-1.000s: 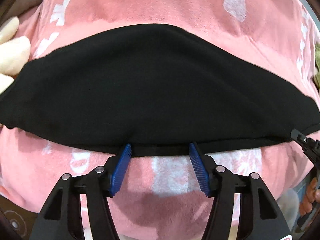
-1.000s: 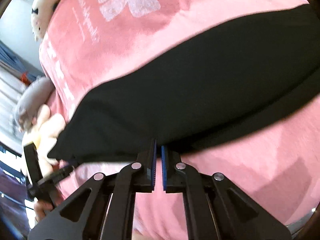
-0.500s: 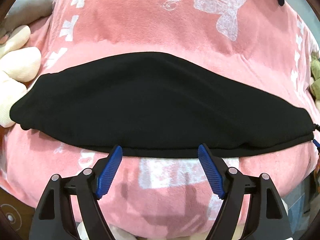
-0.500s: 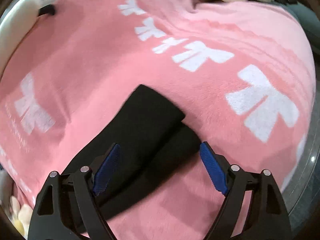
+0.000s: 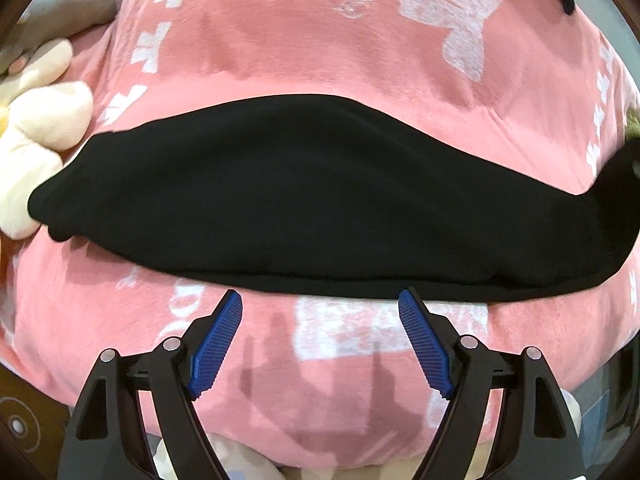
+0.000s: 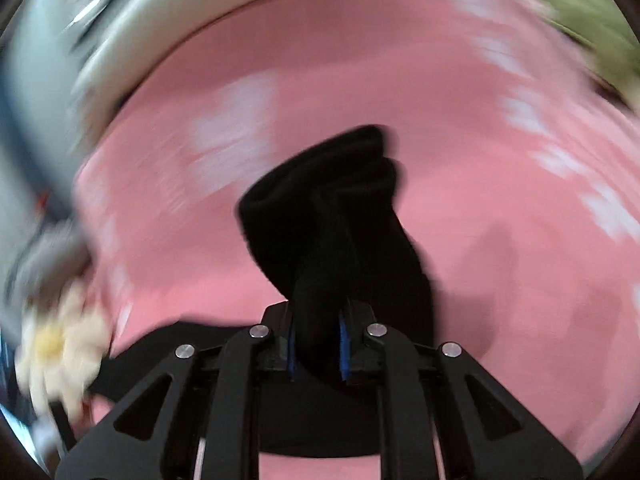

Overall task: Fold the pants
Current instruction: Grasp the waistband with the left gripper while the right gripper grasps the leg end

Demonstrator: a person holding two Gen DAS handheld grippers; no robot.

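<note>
The black pants (image 5: 304, 196) lie folded lengthwise across a pink blanket (image 5: 280, 40) with white bow prints. My left gripper (image 5: 320, 300) is open and empty, its blue pads just short of the pants' near edge. At the far right of the left wrist view the pants' end rises off the blanket. In the blurred right wrist view my right gripper (image 6: 316, 336) is shut on that end of the pants (image 6: 332, 208), which stands bunched up above the blanket.
A cream and grey plush toy (image 5: 36, 120) lies at the blanket's left edge, touching the pants' left end. It also shows, blurred, in the right wrist view (image 6: 64, 348). A green plush (image 6: 596, 20) sits at the far right. A white rim (image 6: 180, 12) borders the blanket's far side.
My right gripper has closed on the pants' right end and lifted it, swinging fast. My left gripper has drawn back a little from the pants' edge and stays open.
</note>
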